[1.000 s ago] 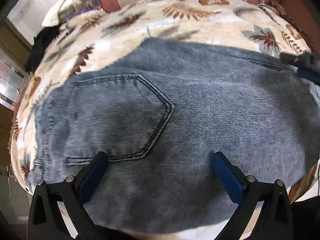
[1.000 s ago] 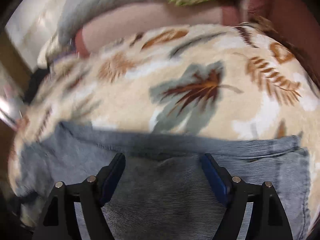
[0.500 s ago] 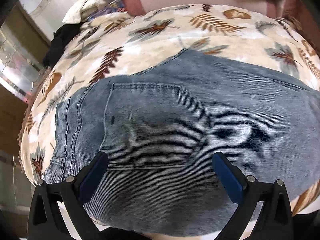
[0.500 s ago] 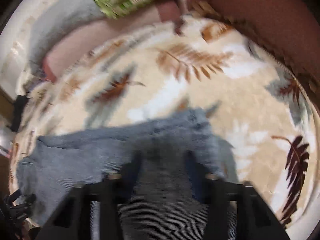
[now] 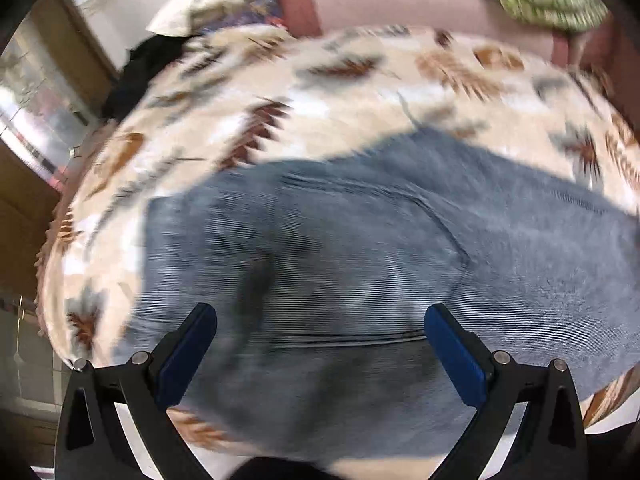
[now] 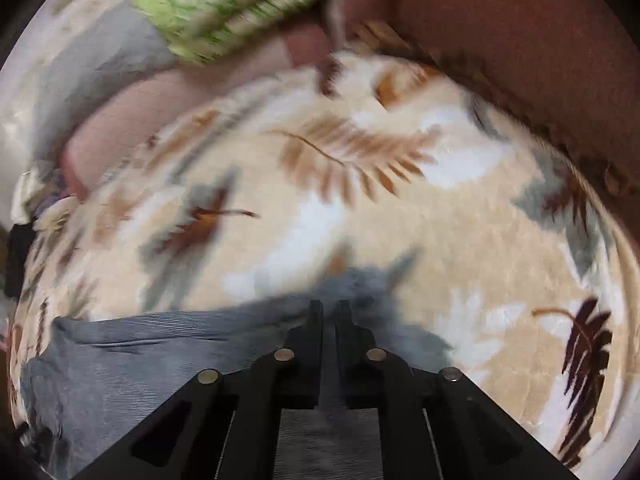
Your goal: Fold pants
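Grey-blue denim pants lie flat on a leaf-print blanket, a back pocket facing up. My left gripper hovers open above the pocket area, its blue pads wide apart and nothing between them. In the right wrist view the pants stretch off to the left. My right gripper sits at their far right end, jaws closing to a thin slit with a fold of denim pinched between them. The pinched fabric runs back under the gripper body.
The blanket covers a bed or sofa. A pink bolster and a green patterned cloth lie along the far edge. A brown upholstered side rises at the right. Dark clothing is heaped at the far left corner.
My right gripper slid right along the pants to their end and closed from wide open onto the denim. The left gripper moved left over the pocket, staying open.
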`<action>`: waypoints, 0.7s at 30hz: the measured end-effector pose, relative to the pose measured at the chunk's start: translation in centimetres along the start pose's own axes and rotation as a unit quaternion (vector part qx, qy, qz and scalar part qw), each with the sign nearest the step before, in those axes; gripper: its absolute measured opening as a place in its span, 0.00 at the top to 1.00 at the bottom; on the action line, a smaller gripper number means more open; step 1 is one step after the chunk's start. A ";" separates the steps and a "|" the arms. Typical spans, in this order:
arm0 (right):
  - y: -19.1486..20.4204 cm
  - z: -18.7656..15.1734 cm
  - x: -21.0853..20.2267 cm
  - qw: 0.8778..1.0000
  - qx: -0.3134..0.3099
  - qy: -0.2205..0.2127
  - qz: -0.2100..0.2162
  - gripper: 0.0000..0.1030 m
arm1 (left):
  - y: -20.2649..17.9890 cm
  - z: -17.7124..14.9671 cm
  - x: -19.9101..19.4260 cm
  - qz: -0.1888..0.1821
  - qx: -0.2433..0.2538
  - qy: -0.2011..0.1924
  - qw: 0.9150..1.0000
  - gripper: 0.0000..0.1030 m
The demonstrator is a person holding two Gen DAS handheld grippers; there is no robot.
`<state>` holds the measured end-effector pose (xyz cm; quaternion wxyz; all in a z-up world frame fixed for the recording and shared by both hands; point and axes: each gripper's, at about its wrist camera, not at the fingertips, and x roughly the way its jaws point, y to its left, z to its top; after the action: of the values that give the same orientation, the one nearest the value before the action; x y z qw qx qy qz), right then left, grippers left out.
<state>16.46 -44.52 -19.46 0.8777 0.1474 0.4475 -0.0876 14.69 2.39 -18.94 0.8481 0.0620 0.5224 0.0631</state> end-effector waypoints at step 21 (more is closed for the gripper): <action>21.3 -10.7 0.4 0.958 -0.214 0.118 0.153 0.92 | 12.7 -4.6 3.3 0.078 -0.079 0.043 0.993 0.00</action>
<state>14.68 -20.86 -21.91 0.8326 0.0326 0.5281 0.1639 11.50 15.66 -21.73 0.8195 0.0323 0.5454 0.1730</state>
